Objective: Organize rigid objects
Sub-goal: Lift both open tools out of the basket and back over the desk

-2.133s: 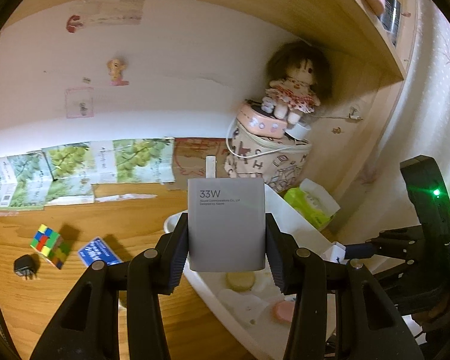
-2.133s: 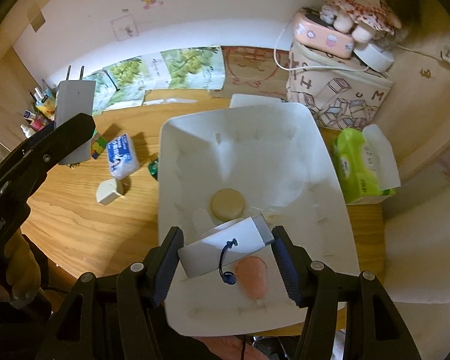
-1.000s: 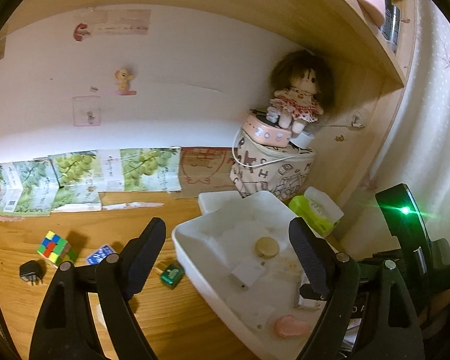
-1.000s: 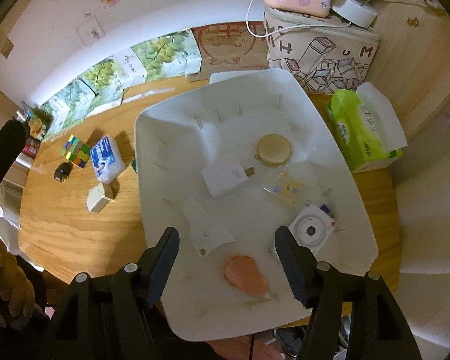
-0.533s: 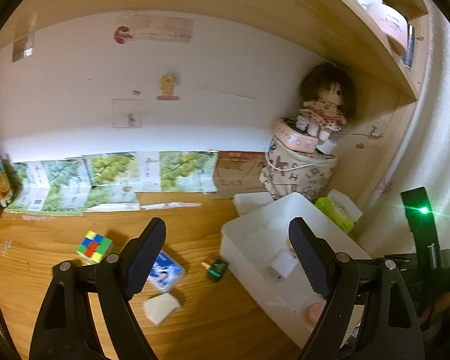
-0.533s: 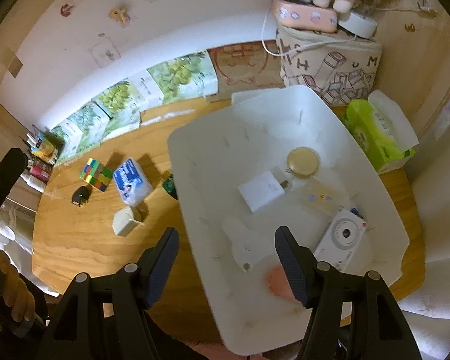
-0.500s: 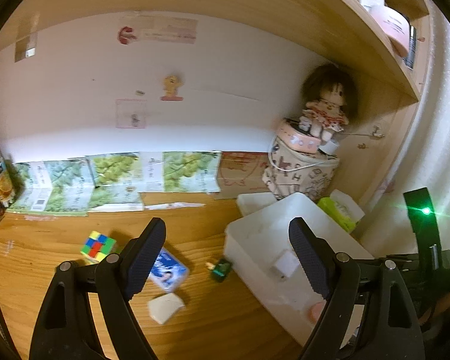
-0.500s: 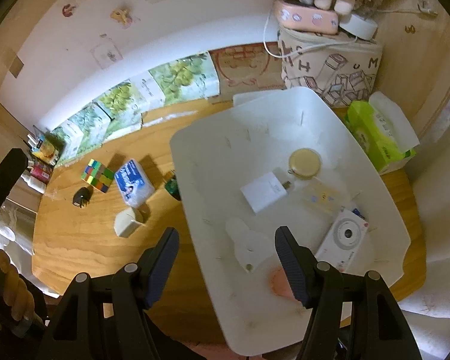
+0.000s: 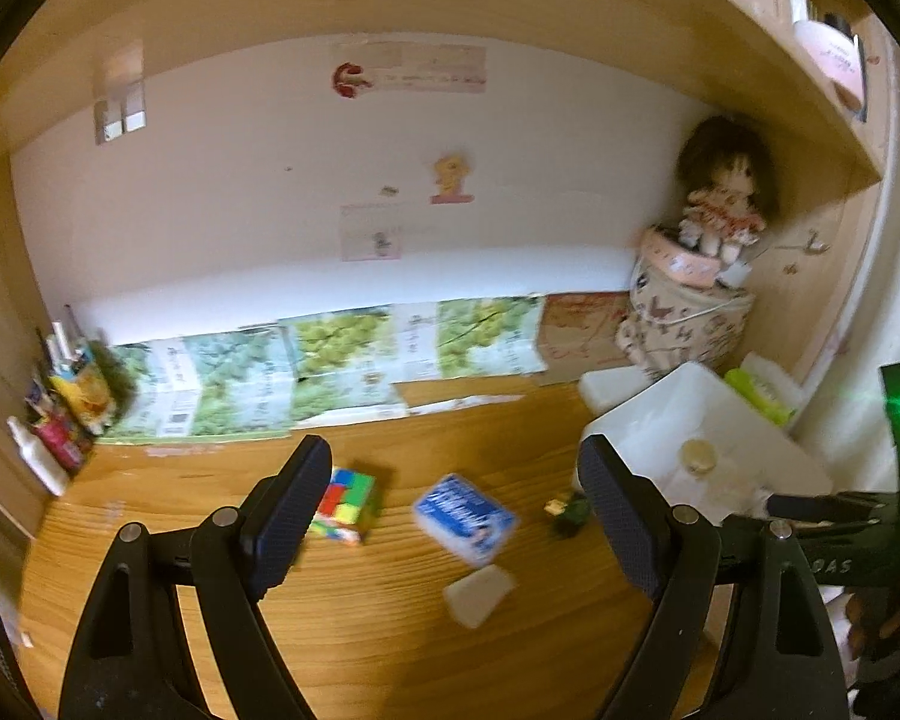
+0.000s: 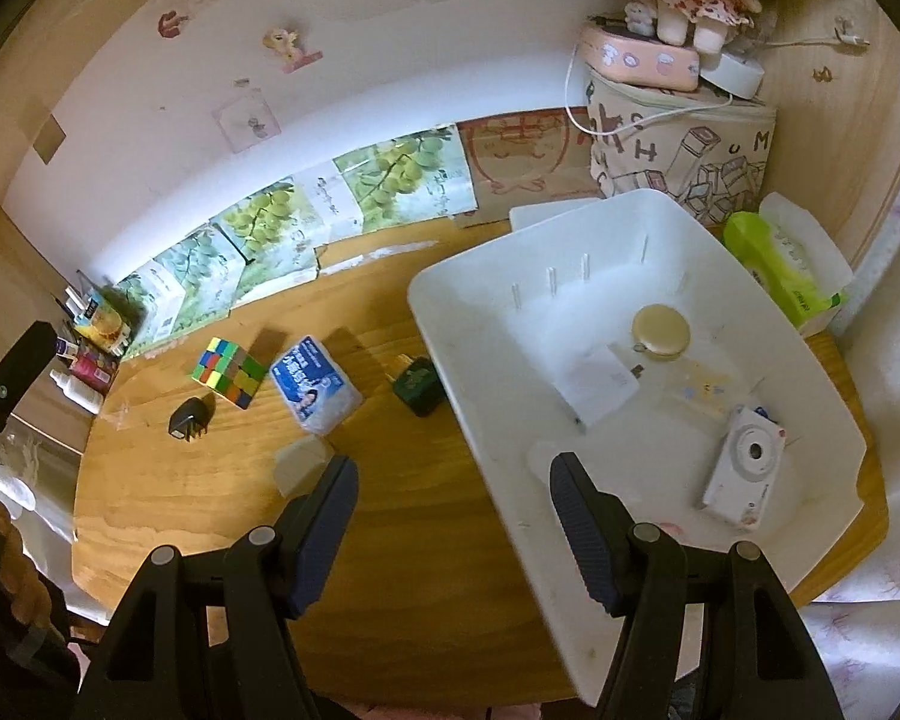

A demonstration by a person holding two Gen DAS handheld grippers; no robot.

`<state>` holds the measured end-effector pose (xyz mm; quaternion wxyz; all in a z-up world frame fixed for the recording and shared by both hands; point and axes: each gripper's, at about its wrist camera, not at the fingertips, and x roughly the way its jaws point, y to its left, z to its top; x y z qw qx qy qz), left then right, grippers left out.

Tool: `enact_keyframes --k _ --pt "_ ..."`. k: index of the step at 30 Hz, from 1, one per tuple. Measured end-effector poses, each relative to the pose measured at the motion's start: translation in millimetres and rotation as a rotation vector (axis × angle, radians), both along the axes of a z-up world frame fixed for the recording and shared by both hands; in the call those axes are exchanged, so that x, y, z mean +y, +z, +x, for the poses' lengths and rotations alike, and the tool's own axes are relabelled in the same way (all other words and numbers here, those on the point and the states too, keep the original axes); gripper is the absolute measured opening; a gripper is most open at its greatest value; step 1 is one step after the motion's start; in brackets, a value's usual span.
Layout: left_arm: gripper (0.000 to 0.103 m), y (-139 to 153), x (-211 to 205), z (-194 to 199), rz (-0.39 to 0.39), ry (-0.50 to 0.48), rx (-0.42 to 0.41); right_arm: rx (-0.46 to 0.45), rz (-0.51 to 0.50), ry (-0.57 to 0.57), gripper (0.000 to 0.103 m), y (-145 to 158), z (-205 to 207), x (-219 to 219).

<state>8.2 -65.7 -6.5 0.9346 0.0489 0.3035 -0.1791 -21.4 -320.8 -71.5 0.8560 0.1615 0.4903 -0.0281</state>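
Observation:
On the wooden desk lie a colour cube (image 10: 230,372) (image 9: 346,504), a blue tissue pack (image 10: 314,385) (image 9: 465,517), a small white block (image 10: 302,463) (image 9: 479,593), a black plug (image 10: 189,418) and a dark green object (image 10: 417,387) (image 9: 570,513). A white bin (image 10: 450,354) (image 9: 648,414) at the right holds a white charger (image 10: 597,382), a round tan disc (image 10: 660,331) and a white camera (image 10: 745,467). My left gripper (image 9: 450,504) hangs open and empty above the loose items. My right gripper (image 10: 453,516) is open and empty over the bin's left rim.
A doll (image 9: 723,198) sits on a pink case atop a patterned bag (image 10: 684,150) at the back right. A green wipes pack (image 10: 780,267) lies beside the bin. Bottles (image 9: 54,420) crowd the desk's left end. Green printed cartons (image 10: 282,228) line the wall under a shelf.
Both grippers swung left, away from the bin and toward the loose items. Earlier the left let the white charger go into the bin and the right let go a white device.

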Motion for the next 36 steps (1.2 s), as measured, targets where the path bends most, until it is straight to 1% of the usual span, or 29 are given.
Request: enact_keyframes --k 7,10,14,18,21,23,25,26,29,31,34,35,36 --pt "0.086 -10.8 18.8 7.9 0.129 0.012 0.033 -0.066 -0.019 -0.021 0.067 -0.3 -0.9 26.4" --pt "0.086 -16.3 25.1 10.6 0.160 0.002 0.035 -0.092 -0.019 -0.025 0.067 -3.3 -0.7 35.6" --pt "0.086 -23.0 35.8 16.9 0.157 -0.025 0.049 -0.131 -0.007 -0.026 0.067 -8.7 -1.5 48.7" --pt "0.086 -32.4 42.4 25.9 0.184 -0.032 0.074 -0.175 0.007 -0.011 0.067 -14.4 -3.9 61.6" --pt "0.086 -38.9 45.5 32.3 0.203 -0.033 0.091 -0.212 -0.004 0.001 0.067 -15.4 -5.3 70.1" --pt "0.086 -43.2 48.0 38.3 0.200 -0.038 0.117 -0.238 -0.017 0.011 0.068 -14.9 -6.3 75.2" --pt "0.086 -47.3 49.9 43.6 0.197 -0.044 0.141 -0.266 -0.033 0.024 0.074 -15.2 -6.7 81.0" --pt "0.086 -49.6 50.4 46.9 0.200 -0.045 0.151 -0.277 -0.041 0.028 0.075 -15.4 -6.8 83.5" --pt "0.086 -56.3 52.1 56.5 0.205 -0.065 0.185 -0.306 -0.053 0.042 0.075 -16.8 -6.9 88.8" --pt "0.086 -62.3 54.1 65.0 0.202 -0.081 0.232 -0.321 -0.061 0.057 0.075 -18.6 -5.6 93.7" --pt "0.086 -71.5 57.2 76.3 0.213 -0.073 0.289 -0.341 -0.079 0.088 0.075 -20.4 -4.1 101.0" --pt "0.086 -74.1 58.2 79.2 0.221 -0.070 0.300 -0.353 -0.085 0.098 0.076 -20.6 -3.6 103.7" --pt "0.086 -76.3 59.3 81.4 0.227 -0.069 0.309 -0.359 -0.090 0.106 0.081 -21.1 -3.3 105.8"
